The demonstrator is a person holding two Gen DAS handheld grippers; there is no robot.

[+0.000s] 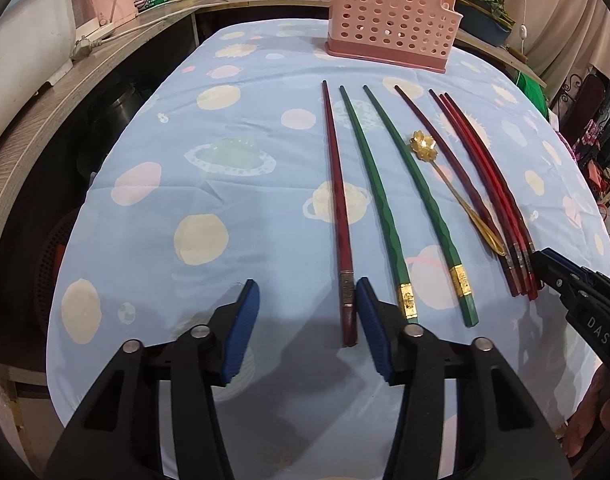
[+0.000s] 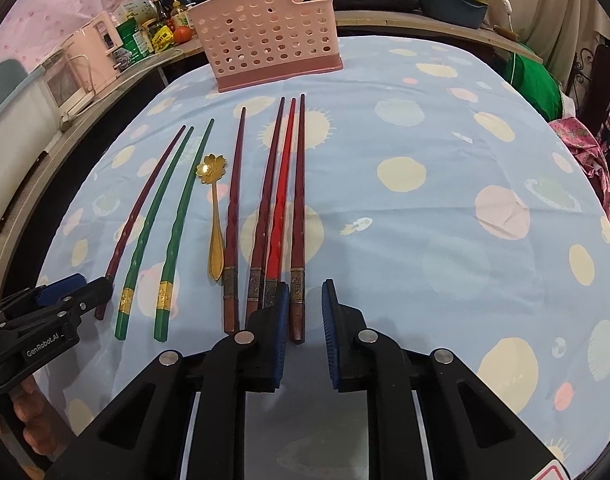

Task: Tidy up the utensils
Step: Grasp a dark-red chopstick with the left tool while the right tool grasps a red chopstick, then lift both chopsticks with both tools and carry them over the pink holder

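Left gripper (image 1: pixel 308 294): blue-padded fingers spread wide, nothing between them; low over the near edge of the tablecloth, the butt of the leftmost dark red chopstick just beside its right pad.
Right gripper (image 2: pixel 305 294): fingers apart, holding nothing; the butt end of the rightmost dark red chopstick lies in the gap, close to the left pad.
Leftmost dark red chopstick (image 1: pixel 337 200): alone at the left of the row, pointing far.
Green chopsticks (image 1: pixel 385 200): two, gold bands near their butts, side by side, right of the lone red one.
Gold spoon (image 1: pixel 445 176): flower-shaped bowl at the far end, lying between the green pair and the next dark red chopstick (image 2: pixel 233 216), its handle touching or crossing that stick.
Right bundle (image 2: pixel 283 200): three chopsticks close together, a bright red one between two dark red.
Pink holder (image 2: pixel 271 36): perforated, upright at the far side, well apart from the tips.
Tablecloth (image 2: pixel 445 240): light blue with pale planets.
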